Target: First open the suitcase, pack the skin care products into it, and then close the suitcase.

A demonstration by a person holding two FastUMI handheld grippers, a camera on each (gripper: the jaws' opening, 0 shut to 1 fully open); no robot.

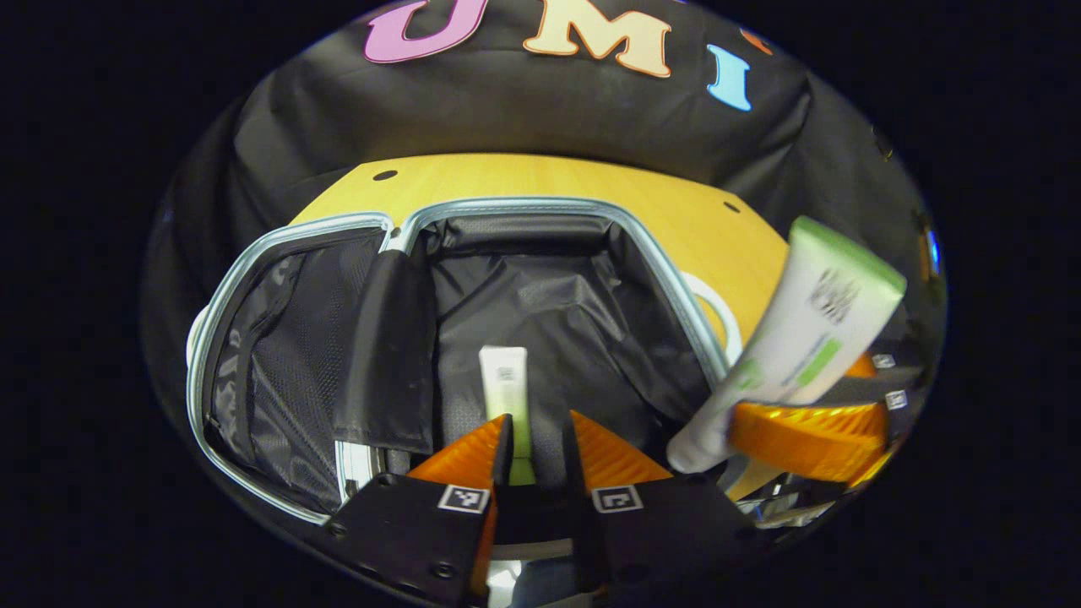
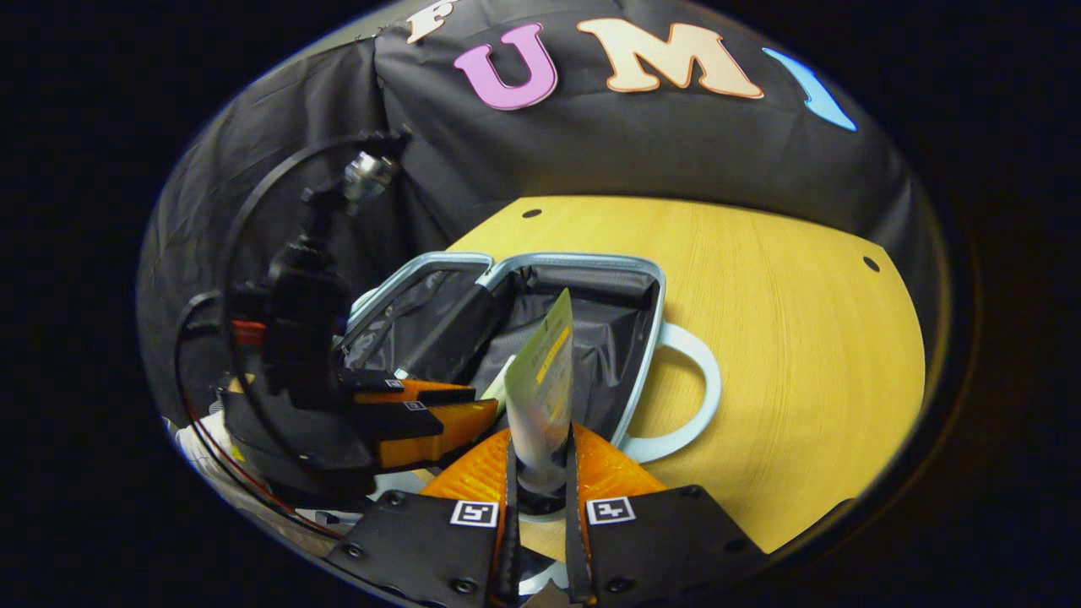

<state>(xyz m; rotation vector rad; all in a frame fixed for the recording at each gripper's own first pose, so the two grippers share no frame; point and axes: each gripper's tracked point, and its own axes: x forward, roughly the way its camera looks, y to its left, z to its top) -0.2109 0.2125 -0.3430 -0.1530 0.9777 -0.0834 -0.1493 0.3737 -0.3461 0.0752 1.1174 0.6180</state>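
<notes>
Suitcase (image 1: 549, 253) lies open on the table (image 2: 785, 338). Left gripper (image 1: 538, 439), jaws narrowly apart, hangs over it with a tube (image 1: 504, 380) between them, grip unclear. Right gripper (image 2: 540, 460) clamps a second tube (image 2: 540, 380) above the suitcase's near edge.

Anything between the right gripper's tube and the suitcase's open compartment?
Nothing: in the right gripper view, the tube held by the right gripper stands over the suitcase lining, gap bare.

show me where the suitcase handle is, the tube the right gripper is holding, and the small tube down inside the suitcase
Handle (image 2: 705, 390): right gripper view, on its outer curve over the table.
Held tube (image 2: 540, 384): right gripper view, mid-body above the fingers.
Small tube (image 1: 505, 380): left gripper view, upper body, against the suitcase lining.
</notes>
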